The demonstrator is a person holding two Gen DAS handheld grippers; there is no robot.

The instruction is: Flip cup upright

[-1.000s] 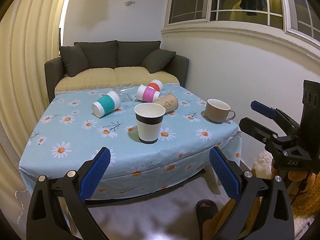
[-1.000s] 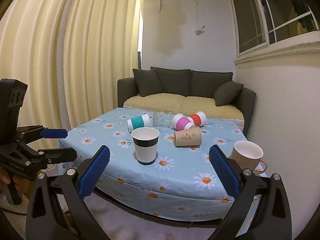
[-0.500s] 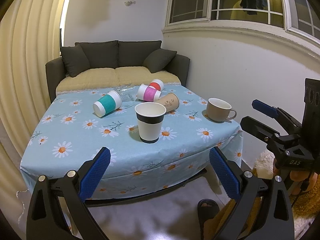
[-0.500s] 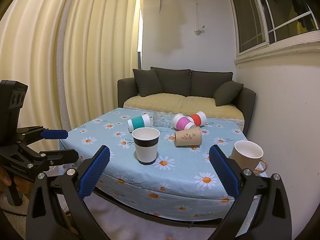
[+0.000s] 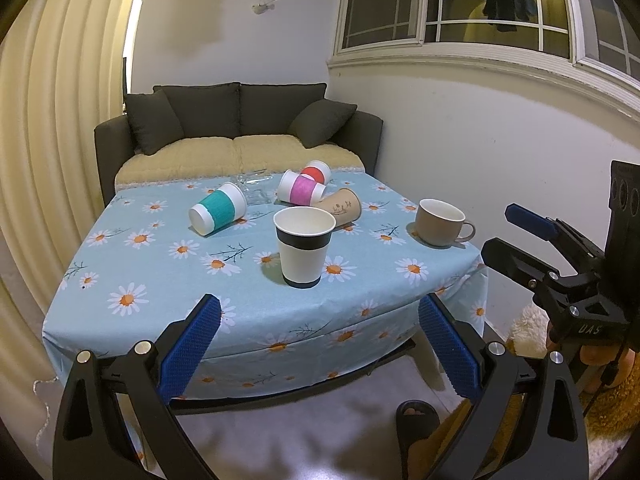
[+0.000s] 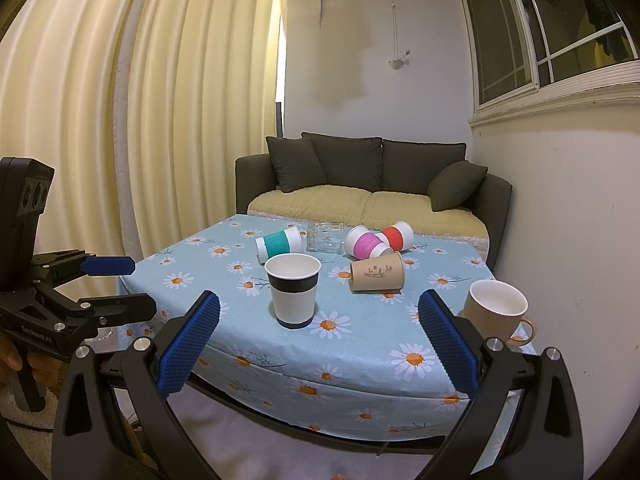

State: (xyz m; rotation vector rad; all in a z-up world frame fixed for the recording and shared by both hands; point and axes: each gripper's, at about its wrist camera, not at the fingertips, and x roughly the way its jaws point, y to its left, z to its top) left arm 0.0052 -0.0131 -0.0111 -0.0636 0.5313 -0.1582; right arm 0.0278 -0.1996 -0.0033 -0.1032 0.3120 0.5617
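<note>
A white paper cup with black bands (image 5: 304, 247) (image 6: 293, 289) stands upright near the table's front. A teal-sleeved cup (image 5: 218, 213) (image 6: 279, 243), a pink-sleeved cup (image 5: 301, 193) (image 6: 367, 243), a red-sleeved cup (image 5: 317, 171) (image 6: 398, 235) and a brown paper cup (image 5: 340, 208) (image 6: 376, 272) lie on their sides behind it. A tan mug (image 5: 440, 222) (image 6: 497, 310) stands upright at the right. My left gripper (image 5: 318, 348) and right gripper (image 6: 318, 346) are open and empty, in front of the table's edge, apart from all cups.
The table wears a blue daisy cloth (image 5: 140, 264) (image 6: 404, 344). A clear glass (image 5: 254, 190) (image 6: 325, 237) lies among the far cups. A dark sofa (image 5: 240, 128) stands behind, a wall (image 6: 560, 220) at the right, curtains (image 6: 120, 120) at the left. A slipper (image 5: 416, 420) is on the floor.
Both grippers have shifted only slightly; the view has crept a little. No cup has moved.
</note>
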